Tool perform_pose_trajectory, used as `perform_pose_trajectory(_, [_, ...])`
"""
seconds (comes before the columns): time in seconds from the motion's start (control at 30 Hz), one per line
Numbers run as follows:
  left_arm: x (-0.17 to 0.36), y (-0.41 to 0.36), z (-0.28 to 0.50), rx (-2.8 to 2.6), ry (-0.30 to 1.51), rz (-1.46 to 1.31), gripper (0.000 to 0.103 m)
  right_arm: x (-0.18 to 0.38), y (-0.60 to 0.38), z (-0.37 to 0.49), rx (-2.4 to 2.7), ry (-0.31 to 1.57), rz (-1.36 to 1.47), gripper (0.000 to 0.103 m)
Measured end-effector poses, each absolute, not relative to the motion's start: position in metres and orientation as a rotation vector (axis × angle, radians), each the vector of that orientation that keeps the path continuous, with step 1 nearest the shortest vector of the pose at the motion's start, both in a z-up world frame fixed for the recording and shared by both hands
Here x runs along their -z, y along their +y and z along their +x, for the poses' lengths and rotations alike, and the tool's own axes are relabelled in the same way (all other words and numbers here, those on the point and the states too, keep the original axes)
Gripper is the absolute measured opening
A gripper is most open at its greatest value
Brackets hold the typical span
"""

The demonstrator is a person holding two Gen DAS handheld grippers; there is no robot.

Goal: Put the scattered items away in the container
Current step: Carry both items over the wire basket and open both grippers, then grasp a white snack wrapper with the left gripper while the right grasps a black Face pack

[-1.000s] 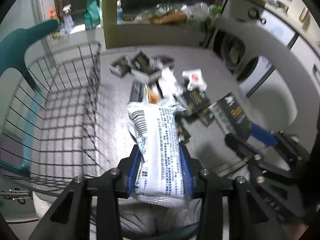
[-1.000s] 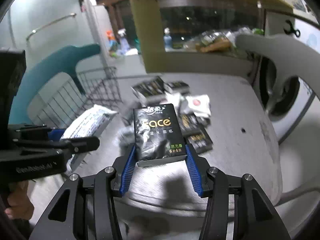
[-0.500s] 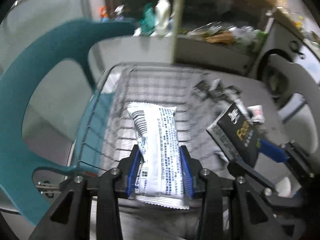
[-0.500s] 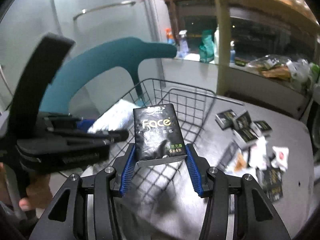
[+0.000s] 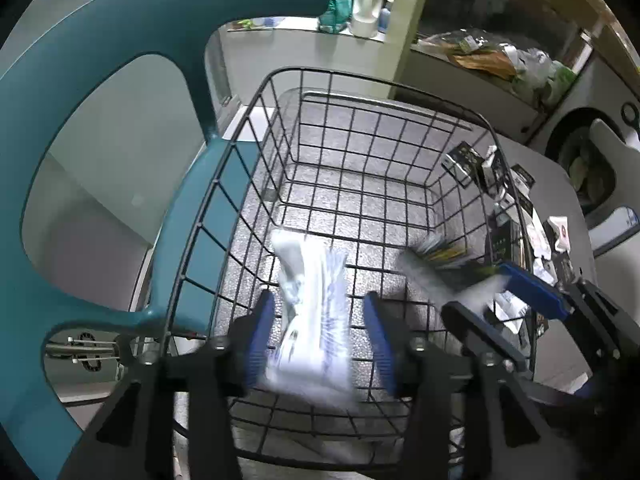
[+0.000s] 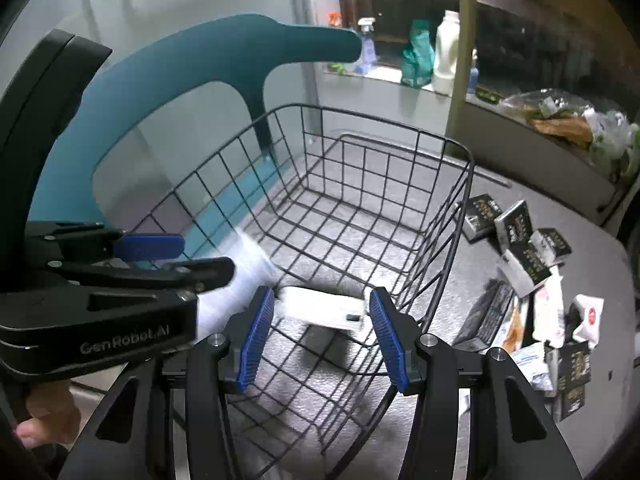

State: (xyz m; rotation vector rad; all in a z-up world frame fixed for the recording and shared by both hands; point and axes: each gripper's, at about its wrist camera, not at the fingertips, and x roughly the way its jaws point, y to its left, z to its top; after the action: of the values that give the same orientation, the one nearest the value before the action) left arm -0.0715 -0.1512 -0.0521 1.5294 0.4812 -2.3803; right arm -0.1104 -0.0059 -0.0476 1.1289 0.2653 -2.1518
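Over the wire basket, the left gripper has just spread its jaws; the blurred white packet hangs loose between them. The right gripper stands spread, the dark tissue pack blurred inside the basket.

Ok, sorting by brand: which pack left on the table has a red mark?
The small white sachet, rightmost of them in the right wrist view; the boxed packs near it are black, with no red.

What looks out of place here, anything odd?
The white packet is a blur, loose between the jaws of the left gripper, which have just been opening, over the wire basket. Small packs lie scattered on the table beside it.
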Motion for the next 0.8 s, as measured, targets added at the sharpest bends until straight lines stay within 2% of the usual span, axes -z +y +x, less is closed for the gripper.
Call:
perform_pose_trajectory(0.07, [0.049,-0.151,-0.067,2.385,0.471,1.506,0.065,0.045,-0.001,-0.109,2.161,0.247,1.124,0.055])
perform_pose_trajectory(0.27, [0.029,-0.137,-0.061,2.437,0.511,1.48,0.065,0.018,0.039,-0.104,2.23,0.184,1.072,0.055])
perform_pose_trajectory(0.47, [-0.008,-0.072,-0.062,2.6,0.476,1.473,0.065,0.001,0.131,-0.106,2.455,0.151,1.066,0.057])
perform_pose_trajectory(0.67, [-0.01,0.016,-0.073,2.724,0.409,1.576,0.065,0.042,0.203,-0.111,2.501,0.144,1.23,0.058])
perform_pose_trajectory(0.8, [0.004,0.046,-0.086,2.718,0.383,1.639,0.065,0.08,0.216,-0.106,2.41,0.133,1.295,0.058])
